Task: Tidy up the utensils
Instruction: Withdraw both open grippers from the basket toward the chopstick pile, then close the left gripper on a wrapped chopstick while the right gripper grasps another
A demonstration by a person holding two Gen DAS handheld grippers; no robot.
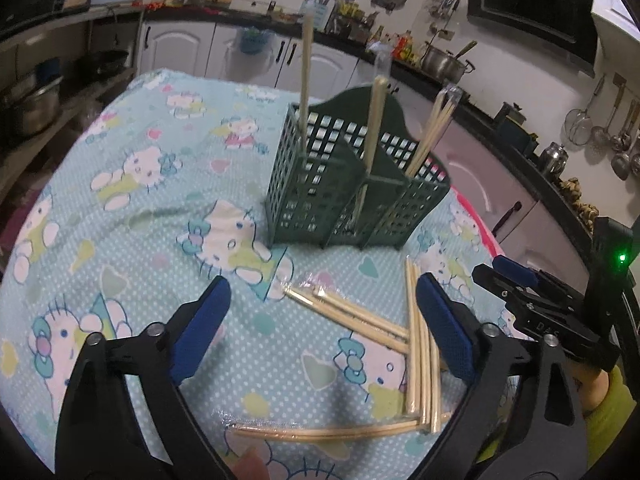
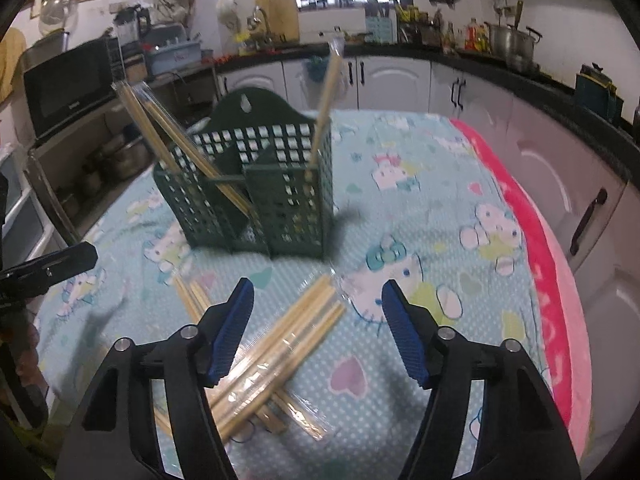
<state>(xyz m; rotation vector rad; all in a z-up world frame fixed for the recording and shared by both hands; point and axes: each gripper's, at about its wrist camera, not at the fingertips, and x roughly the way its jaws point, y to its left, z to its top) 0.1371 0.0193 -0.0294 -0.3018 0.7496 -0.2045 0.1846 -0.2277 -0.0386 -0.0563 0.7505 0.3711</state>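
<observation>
A table under a pale blue cartoon-cat cloth [image 1: 132, 216] carries everything. A green slotted holder [image 1: 352, 196] stands ahead of both tongs; wrapped chopstick pairs [image 2: 288, 336] (crossed, overlapping) lie between the right tong's fingers.

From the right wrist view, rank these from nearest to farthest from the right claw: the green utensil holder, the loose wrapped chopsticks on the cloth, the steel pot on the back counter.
1. Loose wrapped chopsticks, lying on the cloth just ahead of the right claw, toward its left.
2. Green utensil holder, mid-table, left of centre.
3. Steel pot, on the far counter, upper right.
</observation>
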